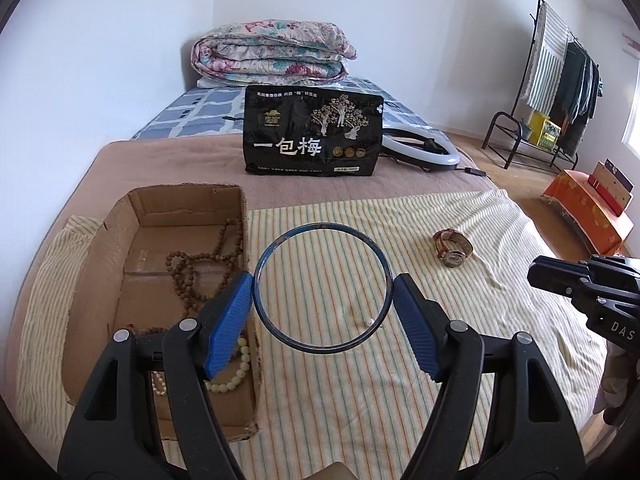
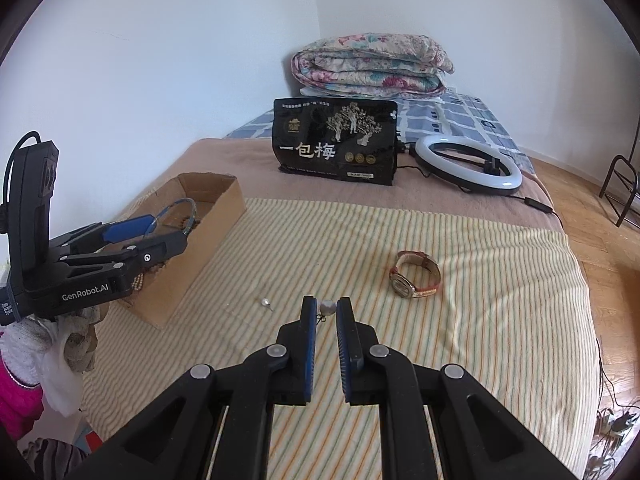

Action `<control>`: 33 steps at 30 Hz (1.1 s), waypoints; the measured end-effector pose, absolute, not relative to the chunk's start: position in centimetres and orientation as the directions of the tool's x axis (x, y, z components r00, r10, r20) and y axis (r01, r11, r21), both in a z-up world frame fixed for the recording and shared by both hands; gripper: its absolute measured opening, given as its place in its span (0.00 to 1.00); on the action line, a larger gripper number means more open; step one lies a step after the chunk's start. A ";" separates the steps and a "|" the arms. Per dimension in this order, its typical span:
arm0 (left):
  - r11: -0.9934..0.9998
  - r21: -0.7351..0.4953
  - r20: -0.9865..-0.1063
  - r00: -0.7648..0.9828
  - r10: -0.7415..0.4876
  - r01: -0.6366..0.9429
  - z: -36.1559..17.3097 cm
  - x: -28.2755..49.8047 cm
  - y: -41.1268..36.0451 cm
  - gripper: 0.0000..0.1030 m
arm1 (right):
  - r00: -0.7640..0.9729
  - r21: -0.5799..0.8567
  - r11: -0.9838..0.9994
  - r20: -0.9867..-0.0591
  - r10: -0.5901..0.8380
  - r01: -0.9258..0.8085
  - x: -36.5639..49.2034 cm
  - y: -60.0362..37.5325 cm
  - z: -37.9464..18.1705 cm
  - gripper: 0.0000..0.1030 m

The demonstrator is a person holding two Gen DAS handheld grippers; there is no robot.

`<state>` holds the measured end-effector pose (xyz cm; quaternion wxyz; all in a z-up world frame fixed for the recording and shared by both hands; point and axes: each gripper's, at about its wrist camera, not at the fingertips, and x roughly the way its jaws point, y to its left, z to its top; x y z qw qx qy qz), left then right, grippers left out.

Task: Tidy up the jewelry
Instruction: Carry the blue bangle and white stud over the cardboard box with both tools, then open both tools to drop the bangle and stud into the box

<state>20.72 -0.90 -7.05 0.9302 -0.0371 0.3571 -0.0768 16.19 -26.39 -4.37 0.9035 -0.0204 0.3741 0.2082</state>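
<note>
Bed [image 2: 500, 304] fills the room's middle, striped towel [image 1: 400, 380] spread over a tan blanket. At 12 o'clock on the far end, a folded floral quilt [image 1: 272, 54]; in front of it a black snack bag [image 1: 314, 136] stands upright, with a ring light [image 2: 468, 164] lying flat just beside it at 3 o'clock. Clothes rack [image 1: 560, 80] stands on the floor well off at 2 o'clock. Cardboard box [image 1: 160, 304] sits open on the towel's left edge, at 9 o'clock from the left gripper; brown beads [image 1: 200, 264] and pale beads [image 1: 236, 376] lie tangled inside. Left gripper [image 1: 322, 312] has its blue pads spread wide with a thin blue bangle [image 1: 322, 286] spanning the gap, one pad touching each side of the ring; from the right wrist view the bangle rides above the box's near end. Watch [image 2: 414, 276] rests on the towel at 1 o'clock from the right gripper, strap looped, apart from everything else. Right gripper [image 2: 326, 314] is nearly pressed together, tips pinching a pearl earring [image 2: 328, 306]. A second small pearl stud [image 2: 266, 303] lies on the towel at 10 o'clock from those tips, near but not touching.
</note>
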 end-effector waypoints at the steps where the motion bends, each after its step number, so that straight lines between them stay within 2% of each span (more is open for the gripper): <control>1: 0.986 -0.122 -0.657 0.736 -0.163 0.111 -6.9 20.6 -0.4 0.71 | 0.634 0.120 0.909 -0.681 0.367 -0.398 16.2 -25.9 -4.1 0.07; 13: 0.993 -0.116 -0.657 0.747 -0.103 0.034 -6.1 21.7 6.7 0.71 | 0.616 0.137 0.868 -0.653 0.441 -0.477 17.6 -19.3 -1.8 0.07; 24: 0.989 -0.146 -0.687 0.721 -0.083 -0.025 -7.7 24.0 12.4 0.71 | 0.555 0.179 0.826 -0.662 0.503 -0.534 20.0 -13.0 -3.0 0.07; 33: 0.987 -0.157 -0.712 0.696 -0.093 -0.029 -9.3 25.7 14.1 0.71 | 0.506 0.206 0.800 -0.679 0.532 -0.564 21.5 -8.9 -4.5 0.07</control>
